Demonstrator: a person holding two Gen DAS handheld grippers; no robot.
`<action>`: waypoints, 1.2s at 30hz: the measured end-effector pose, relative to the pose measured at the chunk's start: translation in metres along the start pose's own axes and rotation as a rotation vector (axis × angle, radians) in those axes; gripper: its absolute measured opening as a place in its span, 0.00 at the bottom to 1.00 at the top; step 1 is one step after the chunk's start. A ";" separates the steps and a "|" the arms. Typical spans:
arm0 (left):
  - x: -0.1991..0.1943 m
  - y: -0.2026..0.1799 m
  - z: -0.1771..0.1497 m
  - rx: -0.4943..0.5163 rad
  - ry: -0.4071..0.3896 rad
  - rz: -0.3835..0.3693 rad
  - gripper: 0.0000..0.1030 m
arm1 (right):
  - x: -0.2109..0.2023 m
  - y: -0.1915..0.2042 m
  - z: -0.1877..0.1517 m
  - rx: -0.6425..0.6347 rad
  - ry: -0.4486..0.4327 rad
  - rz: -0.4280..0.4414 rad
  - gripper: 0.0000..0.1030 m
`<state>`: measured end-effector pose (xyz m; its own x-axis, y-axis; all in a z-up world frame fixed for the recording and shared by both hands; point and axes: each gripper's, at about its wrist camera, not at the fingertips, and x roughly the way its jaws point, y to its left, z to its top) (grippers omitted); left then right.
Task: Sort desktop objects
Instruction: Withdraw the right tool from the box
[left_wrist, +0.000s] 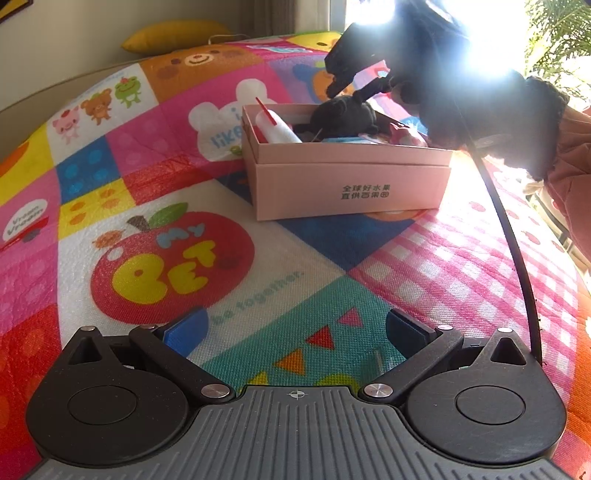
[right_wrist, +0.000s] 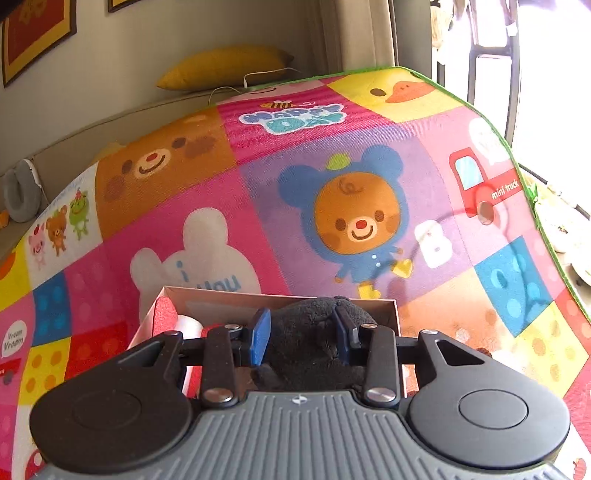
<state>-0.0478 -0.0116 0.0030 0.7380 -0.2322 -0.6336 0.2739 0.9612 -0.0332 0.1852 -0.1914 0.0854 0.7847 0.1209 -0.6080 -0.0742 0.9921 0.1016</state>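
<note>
**Black plush goes into pink box on cartoon mat**

The right gripper (right_wrist: 301, 341) has its blue pads narrowed onto a black plush (right_wrist: 306, 332), a rounded, fuzzy lump low in the centre of the right wrist view; both pads press into its pile. The toy sits inside a pink cardboard box (right_wrist: 221, 295), whose thin back wall crosses the frame just above the fingers. Left of the plush, a white cylinder (right_wrist: 190, 325) lies partly hidden behind the gripper's black linkage.

In the left wrist view, the left gripper (left_wrist: 295, 328) stands wide open with nothing between its jaws, its blue pads far apart over the woven, glossy mat (left_wrist: 147, 184) at the bottom of the frame. Above centre sits the same box (left_wrist: 351, 184), rectangular, matte, with dark printed characters on its front wall. Over its rim show the white cylinder (left_wrist: 277, 129) with a thin red strip, the dark plush (left_wrist: 343, 116) and a small pink item (left_wrist: 404, 134) at the right end. The right gripper (left_wrist: 347, 79) reaches in from the upper right, dark against window glare, its fingertips at the plush.

The mat is a patchwork of bright squares: bears, a red apple, pink gingham. A yellow pillow (right_wrist: 225, 68) lies beyond its far edge.
</note>
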 end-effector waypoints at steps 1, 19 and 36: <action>0.000 0.000 0.000 0.002 0.001 0.001 1.00 | -0.007 -0.006 0.000 0.038 0.000 0.037 0.35; 0.035 0.030 0.031 -0.033 0.002 0.155 1.00 | -0.152 0.004 -0.184 -0.062 -0.042 -0.046 1.00; 0.047 0.028 0.036 -0.073 0.003 0.165 1.00 | -0.106 0.007 -0.200 0.000 0.030 -0.175 1.00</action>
<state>0.0170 -0.0014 0.0002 0.7671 -0.0697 -0.6377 0.1032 0.9945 0.0154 -0.0216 -0.1902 -0.0073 0.7668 -0.0531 -0.6397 0.0623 0.9980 -0.0082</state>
